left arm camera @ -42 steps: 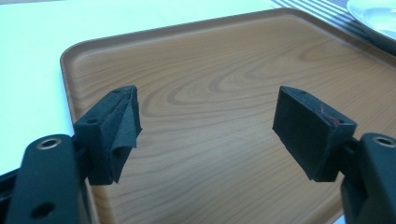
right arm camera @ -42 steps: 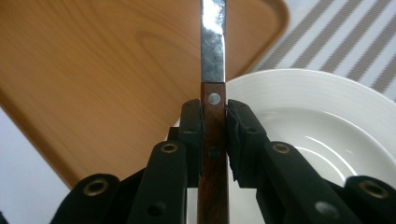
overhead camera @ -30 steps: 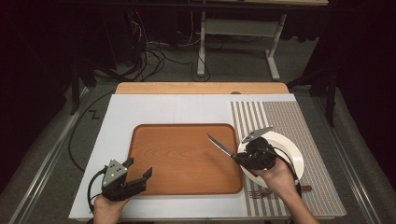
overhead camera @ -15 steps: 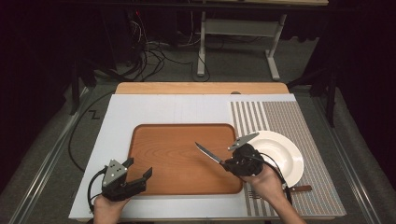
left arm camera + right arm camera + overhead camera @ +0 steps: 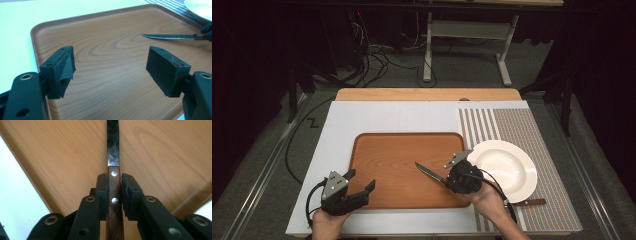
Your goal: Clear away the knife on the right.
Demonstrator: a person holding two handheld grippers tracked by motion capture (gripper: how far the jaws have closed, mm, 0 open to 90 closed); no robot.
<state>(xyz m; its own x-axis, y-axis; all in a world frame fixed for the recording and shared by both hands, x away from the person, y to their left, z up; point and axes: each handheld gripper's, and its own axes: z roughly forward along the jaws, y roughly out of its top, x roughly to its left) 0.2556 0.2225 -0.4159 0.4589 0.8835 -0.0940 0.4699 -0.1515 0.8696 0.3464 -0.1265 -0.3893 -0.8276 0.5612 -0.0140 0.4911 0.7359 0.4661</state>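
Knife [image 5: 430, 173] pinched by its wooden handle in right tongs [image 5: 115, 192], blade out over the tray [image 5: 387, 150], probably for set-down there. Left tongs [image 5: 110, 65] spread, empty, low at tray's near-left corner, likely waiting. Plate [image 5: 507, 165] on striped mat [image 5: 532, 130]. Second handle [image 5: 529, 202] beside plate, partly hidden by hand.

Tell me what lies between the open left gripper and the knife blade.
Bare wood-grain tray: in the left gripper view, nothing sits between the left gripper and the knife. The high view shows the same bare stretch; the right gripper holds the knife by its handle.
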